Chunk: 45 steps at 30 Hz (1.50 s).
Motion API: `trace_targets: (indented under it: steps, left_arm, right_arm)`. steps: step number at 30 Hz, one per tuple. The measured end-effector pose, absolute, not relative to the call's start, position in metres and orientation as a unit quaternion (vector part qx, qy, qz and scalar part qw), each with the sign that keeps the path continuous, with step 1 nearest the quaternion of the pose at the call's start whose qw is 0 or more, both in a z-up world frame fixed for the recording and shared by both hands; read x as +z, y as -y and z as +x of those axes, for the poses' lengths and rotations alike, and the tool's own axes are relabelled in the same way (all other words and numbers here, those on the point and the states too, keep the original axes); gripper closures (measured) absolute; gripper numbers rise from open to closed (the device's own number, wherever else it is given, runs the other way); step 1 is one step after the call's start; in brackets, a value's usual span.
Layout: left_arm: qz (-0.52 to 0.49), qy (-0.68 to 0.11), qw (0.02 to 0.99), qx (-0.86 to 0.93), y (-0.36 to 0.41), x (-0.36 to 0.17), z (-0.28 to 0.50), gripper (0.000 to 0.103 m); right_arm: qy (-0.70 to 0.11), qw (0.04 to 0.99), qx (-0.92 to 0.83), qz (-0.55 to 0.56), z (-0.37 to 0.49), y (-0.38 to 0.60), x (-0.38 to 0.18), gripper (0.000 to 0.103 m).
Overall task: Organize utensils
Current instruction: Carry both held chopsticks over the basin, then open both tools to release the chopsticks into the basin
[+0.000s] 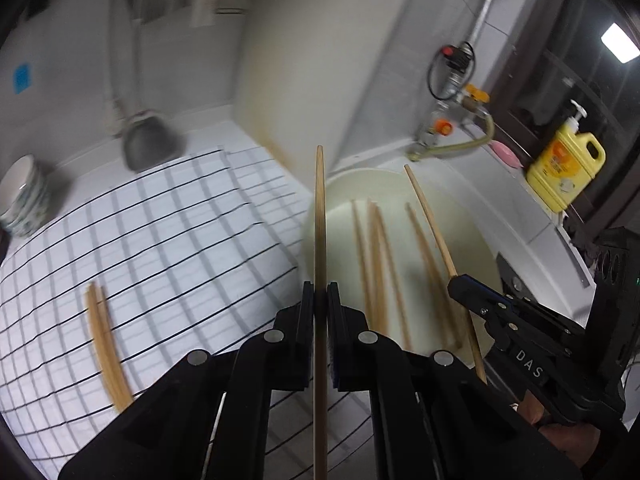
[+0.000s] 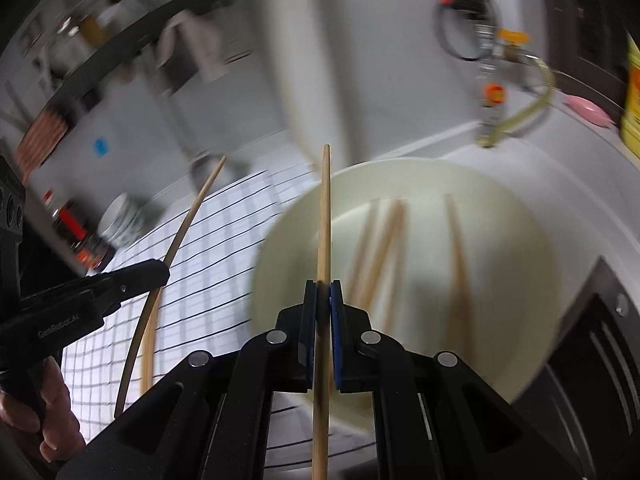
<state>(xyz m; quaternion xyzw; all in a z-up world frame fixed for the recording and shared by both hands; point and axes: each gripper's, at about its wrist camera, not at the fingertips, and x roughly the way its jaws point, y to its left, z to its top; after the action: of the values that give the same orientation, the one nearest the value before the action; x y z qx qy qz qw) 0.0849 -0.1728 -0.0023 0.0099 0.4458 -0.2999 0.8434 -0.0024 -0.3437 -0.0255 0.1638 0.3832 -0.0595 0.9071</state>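
Starting at the left, a stack of bowls (image 1: 24, 196) is seen at the tabletop's far edge, and two chopsticks (image 1: 106, 350) are laid together on the checked cloth (image 1: 168, 240), well left of both tools. At the centre, one chopstick (image 1: 319, 220) is clamped in the closed jaws of the left gripper (image 1: 319, 300), its long axis pointing straight ahead. Further right, a second chopstick (image 2: 325, 216) is pinched likewise by the right gripper (image 2: 323, 300) above the cream basin (image 2: 520, 280), where more chopsticks (image 2: 384, 240) lie; the laid pair is judged nearer the left hand.

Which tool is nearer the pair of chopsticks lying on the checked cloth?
Left. The left tool, shut on one chopstick, is beside the pair of chopsticks; the right tool is over the cream basin.
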Motion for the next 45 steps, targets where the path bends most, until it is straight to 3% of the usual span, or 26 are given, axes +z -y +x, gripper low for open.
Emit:
trace_targets:
  steps: [15,41,42,44,45]
  left_arm:
    - [0.038,-0.494,0.803,-0.332,0.277,-0.034,0.109,0.096]
    - [0.076,-0.546,0.78,-0.296,0.319,-0.084,0.146,0.096]
    - [0.08,-0.546,0.78,-0.293,0.32,-0.084,0.146,0.095]
    - [0.086,-0.543,0.783,-0.289,0.32,-0.083,0.145,0.09]
    - [0.089,-0.541,0.785,-0.287,0.319,-0.081,0.144,0.082]
  right_arm:
    - [-0.388,0.885,-0.092,0.242,0.006,0.429,-0.055,0.096]
    - [-0.468,0.837,-0.074,0.273,0.05,0.44,-0.09,0.096]
    - [-0.467,0.838,-0.076,0.271,0.049,0.44,-0.09,0.095]
    - [-0.461,0.842,-0.079,0.269,0.046,0.44,-0.088,0.076]
    - [-0.458,0.844,-0.081,0.266,0.045,0.44,-0.086,0.074]
